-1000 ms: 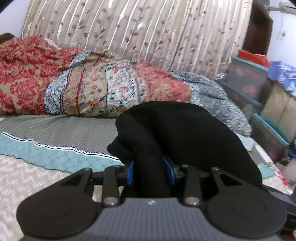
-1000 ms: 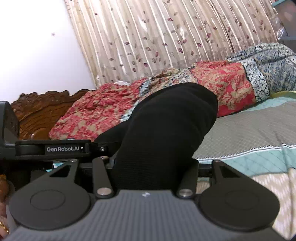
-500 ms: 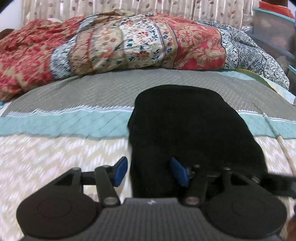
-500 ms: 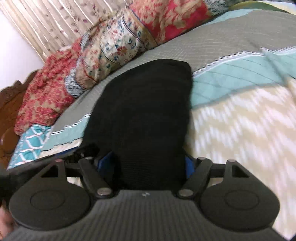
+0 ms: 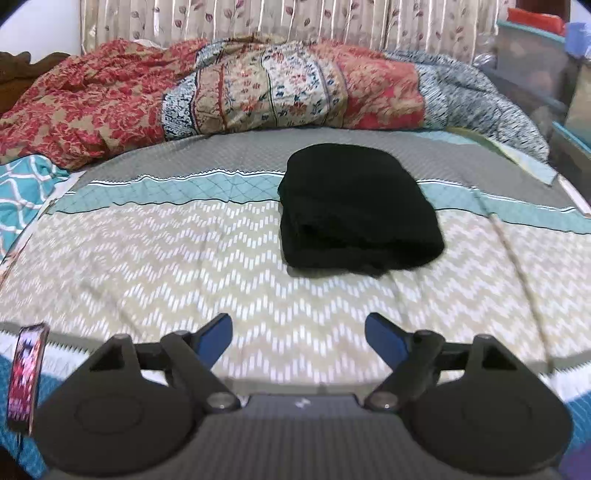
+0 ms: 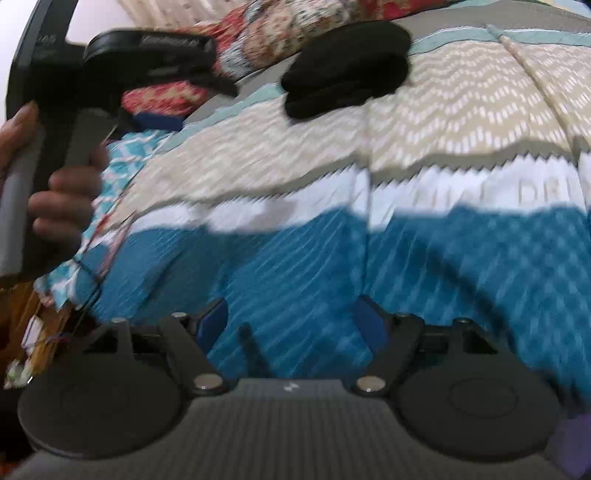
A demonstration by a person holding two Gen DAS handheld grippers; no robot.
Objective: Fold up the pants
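The black pants [image 5: 354, 210] lie folded into a thick bundle on the patterned bedspread [image 5: 184, 266], right of centre in the left wrist view. In the right wrist view the black pants [image 6: 347, 66] show near the top. My left gripper [image 5: 298, 332] hangs well short of the bundle, its jaws opening wide with only bedspread between them. My right gripper [image 6: 290, 317] is open and empty over the blue part of the bedspread [image 6: 314, 258], far from the pants. The other gripper's body [image 6: 110, 62], held in a hand [image 6: 62, 195], fills the upper left there.
A rumpled red and floral quilt [image 5: 229, 88] lies along the far side of the bed under a patterned curtain [image 5: 258, 18]. Storage boxes [image 5: 535, 62] stand at the right. A phone [image 5: 26, 376] stands at the bed's near left edge.
Both grippers let go of the black pants, which came down from the air onto the bed. Both then drew back toward the near edge, jaws spreading.
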